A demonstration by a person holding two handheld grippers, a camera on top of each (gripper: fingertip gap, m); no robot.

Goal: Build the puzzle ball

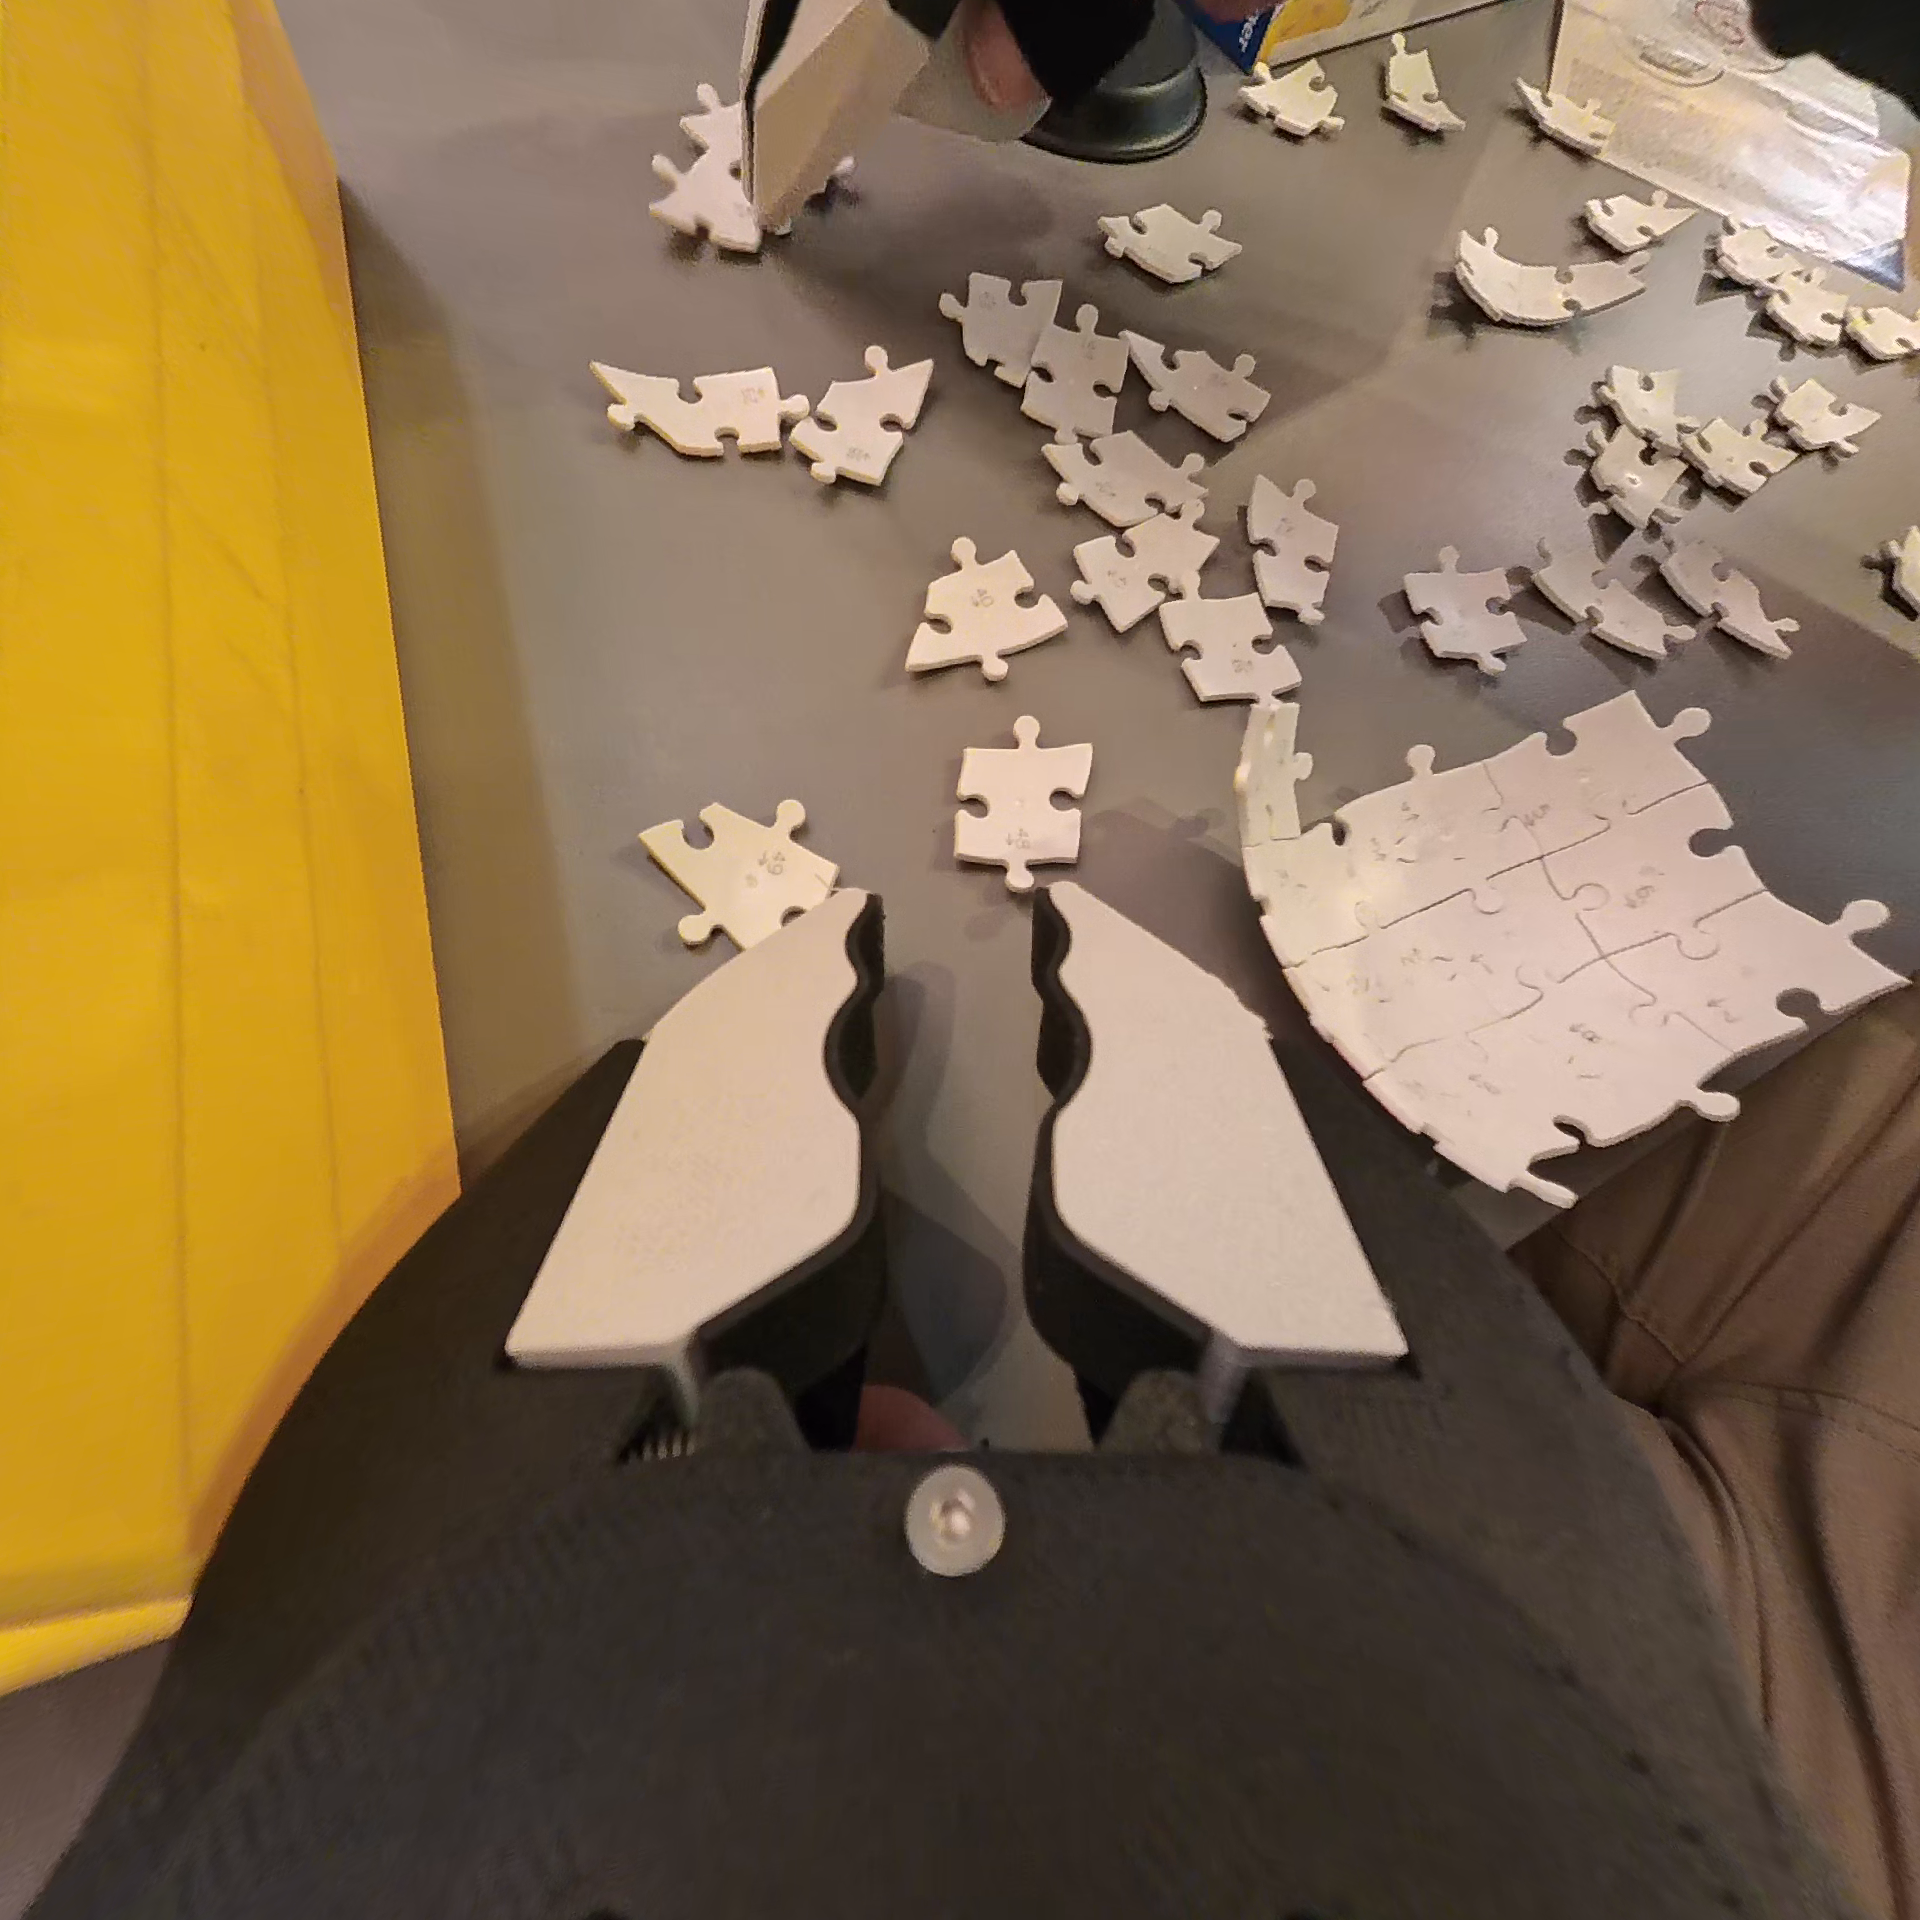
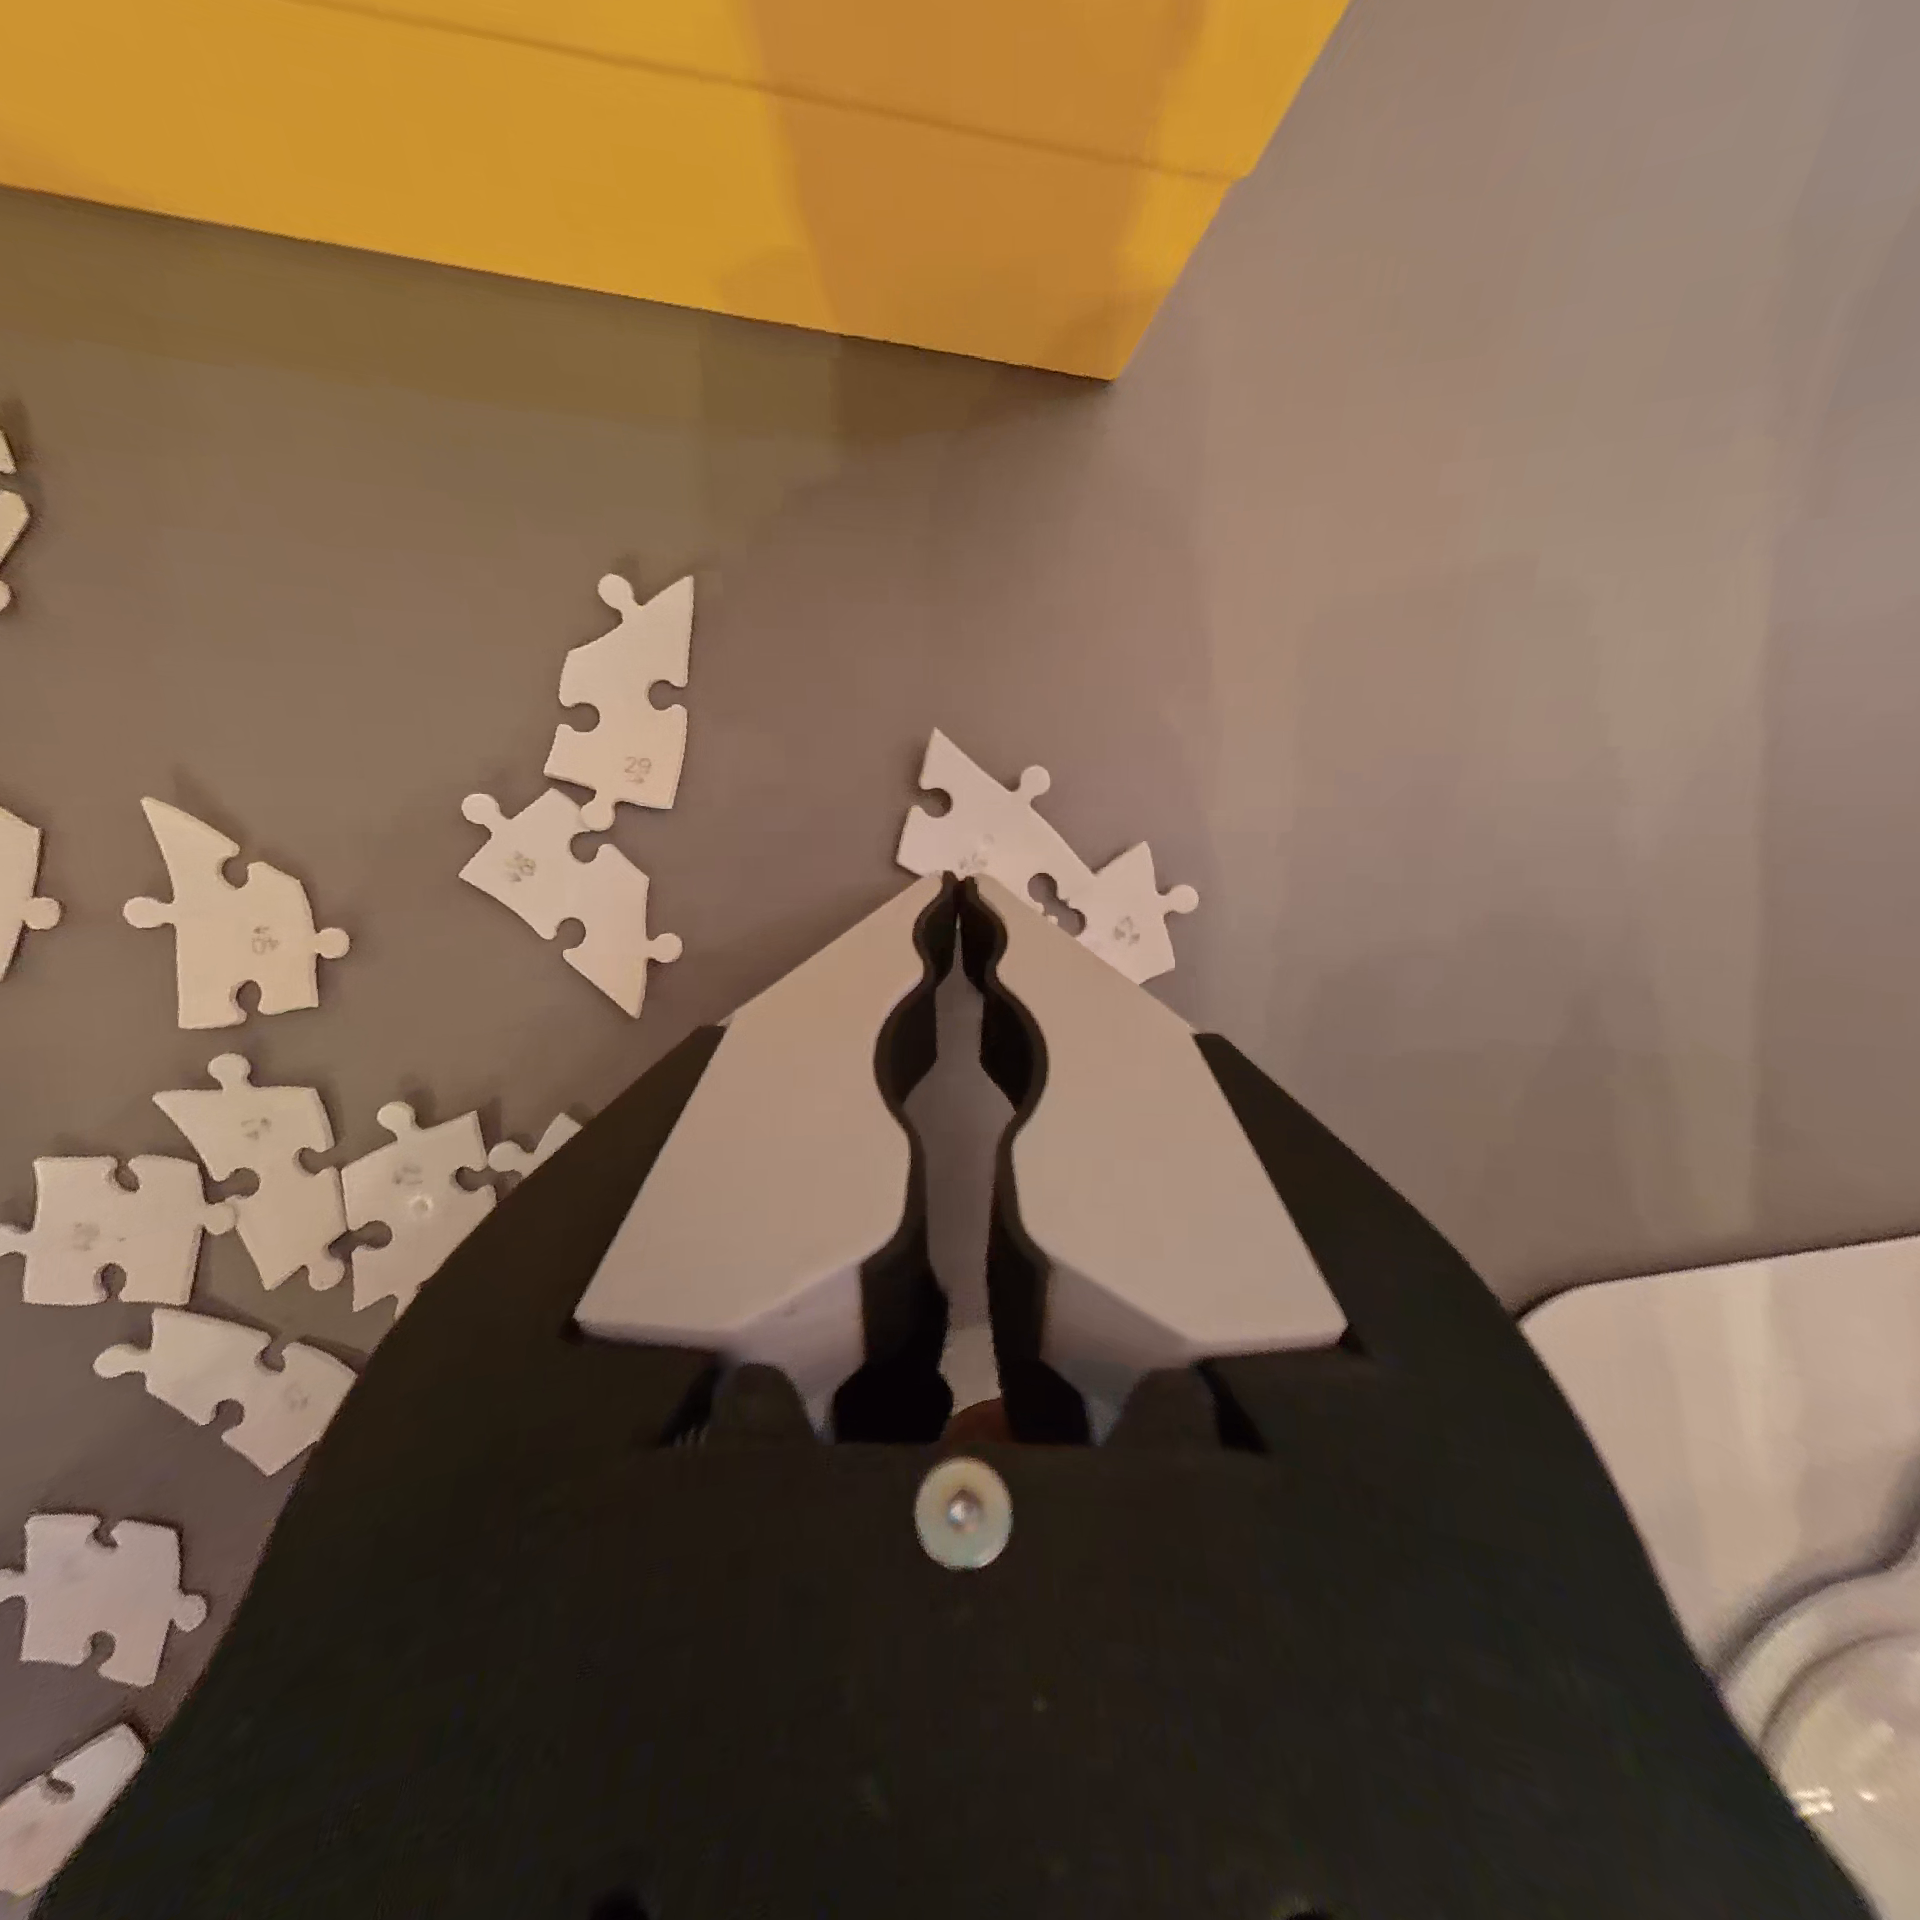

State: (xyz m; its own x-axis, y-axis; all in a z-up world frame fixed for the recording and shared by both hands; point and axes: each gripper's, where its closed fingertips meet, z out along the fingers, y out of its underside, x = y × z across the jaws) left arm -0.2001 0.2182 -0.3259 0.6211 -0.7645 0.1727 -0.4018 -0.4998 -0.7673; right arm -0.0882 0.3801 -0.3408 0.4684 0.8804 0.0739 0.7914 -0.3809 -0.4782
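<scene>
Many white puzzle pieces lie loose on the grey table (image 1: 623,623). A partly built curved shell of joined pieces (image 1: 1558,956) lies to the right of my left gripper (image 1: 956,914). That gripper is open and empty above the table. A single piece (image 1: 1023,800) lies just ahead of it and another piece (image 1: 743,868) is at its left fingertip. My right gripper (image 2: 958,883) is shut, its tips at the near edge of two joined pieces (image 2: 997,821) lying on the table. It also shows in the left wrist view (image 1: 774,197), pointing down at those pieces (image 1: 701,177).
A yellow box (image 1: 156,727) borders the table's left side and shows at the top of the right wrist view (image 2: 727,156). A black round base (image 1: 1122,114) and a plastic-wrapped sheet (image 1: 1714,125) lie at the far side. A white object (image 2: 1714,1455) is near right. Brown fabric (image 1: 1766,1351) is at the near edge. My right fingertips sit around 20 centimetres from my left ones. To the single piece (image 1: 1023,800): left tips about 4 centimetres, right tips about 15 centimetres.
</scene>
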